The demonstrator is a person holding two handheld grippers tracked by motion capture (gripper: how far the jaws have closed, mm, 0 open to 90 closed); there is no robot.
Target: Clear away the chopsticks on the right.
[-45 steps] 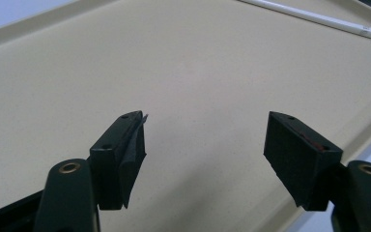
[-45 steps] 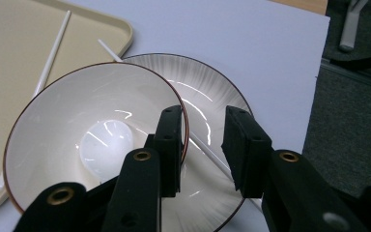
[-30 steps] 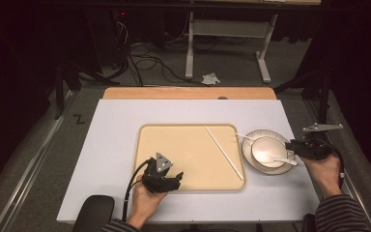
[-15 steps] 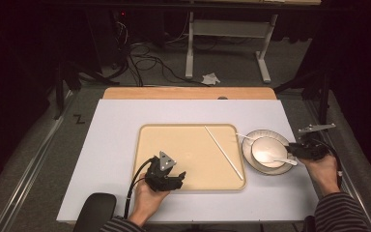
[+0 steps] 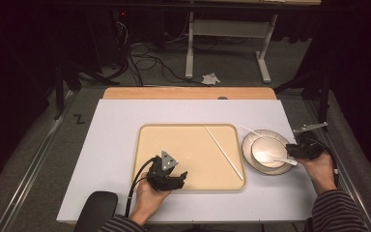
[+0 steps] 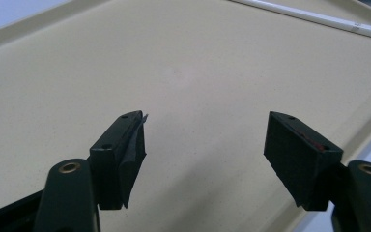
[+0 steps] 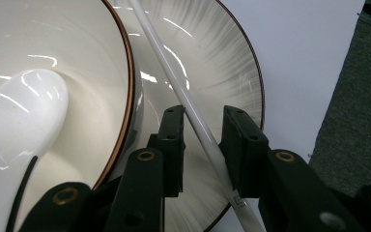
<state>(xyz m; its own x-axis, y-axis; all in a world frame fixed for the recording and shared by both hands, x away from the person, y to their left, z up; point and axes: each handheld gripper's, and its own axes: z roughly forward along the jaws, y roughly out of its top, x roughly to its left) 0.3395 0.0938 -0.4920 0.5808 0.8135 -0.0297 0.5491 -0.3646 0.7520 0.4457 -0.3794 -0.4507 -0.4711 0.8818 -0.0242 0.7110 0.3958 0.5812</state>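
Right gripper view shows me my right gripper [image 7: 204, 145] with its jaws narrowed around a white chopstick [image 7: 174, 77] that lies across the rim of the grey-streaked plate [image 7: 232, 63]. The stick passes between the two pads; it seems to touch the left one, and a small gap remains on the other side, so I cannot tell if it is truly clamped. Just beside it sits the cream bowl [image 7: 77, 58] on that plate, with a white spoon [image 7: 19, 116] resting inside. In the high view I see this gripper [image 5: 303, 150] at the plate's right edge, on the white worktop [image 5: 116, 130].

My left gripper [image 6: 205, 145] stands wide apart, grasping nothing, jaws hovering over the bare tan tray [image 6: 125, 63]. A second chopstick [image 6: 319, 18] lies at the tray's far side, well apart from the jaws. From above, this gripper [image 5: 174, 180] sits at the tray's near edge.
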